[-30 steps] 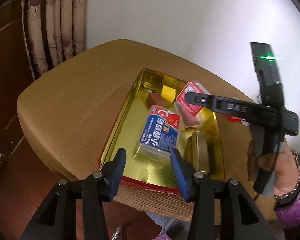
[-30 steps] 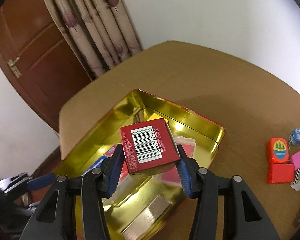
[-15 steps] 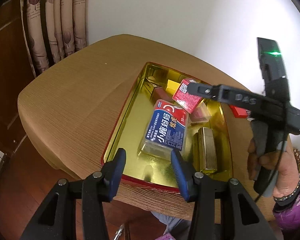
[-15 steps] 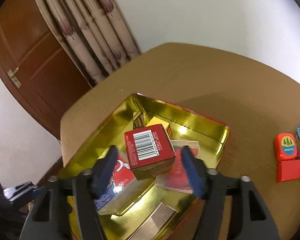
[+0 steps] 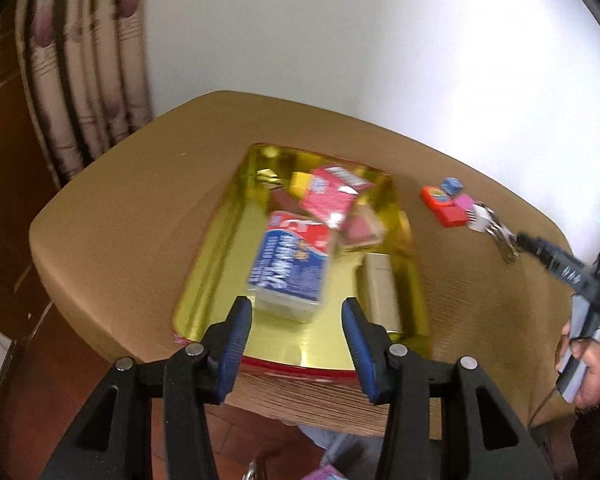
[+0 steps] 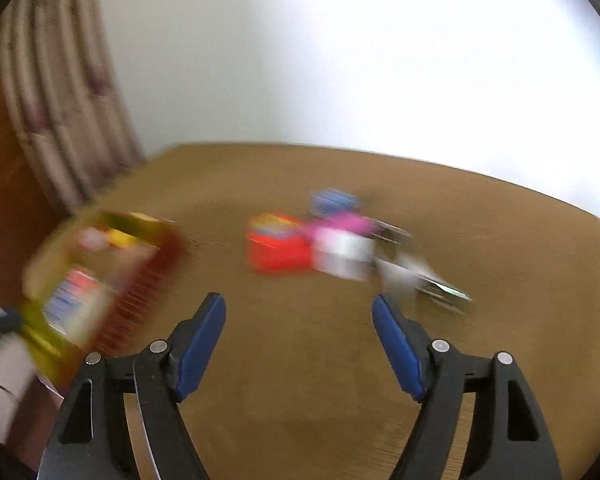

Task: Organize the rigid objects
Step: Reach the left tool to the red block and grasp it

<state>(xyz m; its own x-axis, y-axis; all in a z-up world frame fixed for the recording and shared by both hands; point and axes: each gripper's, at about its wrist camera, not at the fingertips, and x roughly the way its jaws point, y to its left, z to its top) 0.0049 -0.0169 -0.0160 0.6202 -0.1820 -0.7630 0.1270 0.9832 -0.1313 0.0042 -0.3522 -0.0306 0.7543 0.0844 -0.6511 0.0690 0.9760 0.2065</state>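
One gold tin tray is sitting on the round wooden table, glossy inside with a red outer rim. Lying in it are one blue-and-red box near the front, one red carton tilting across the far end, one small yellow block behind it, one clear-cased reddish packet and one ribbed gold bar along the right wall.

The left hand-held gripper is hovering at the tray's near edge, its blue-padded fingers standing apart with nothing between them, the blue-and-red box lying just beyond the tips.

The right hand-held gripper is spreading wide and carrying nothing, hanging above bare table; in its badly blurred view the tray is showing off to the left.

Well to the right of the tray, a small cluster is resting on the wood grain: one red-orange tape measure, one red block, one pink piece, one blue round charm and a set of metal keys.
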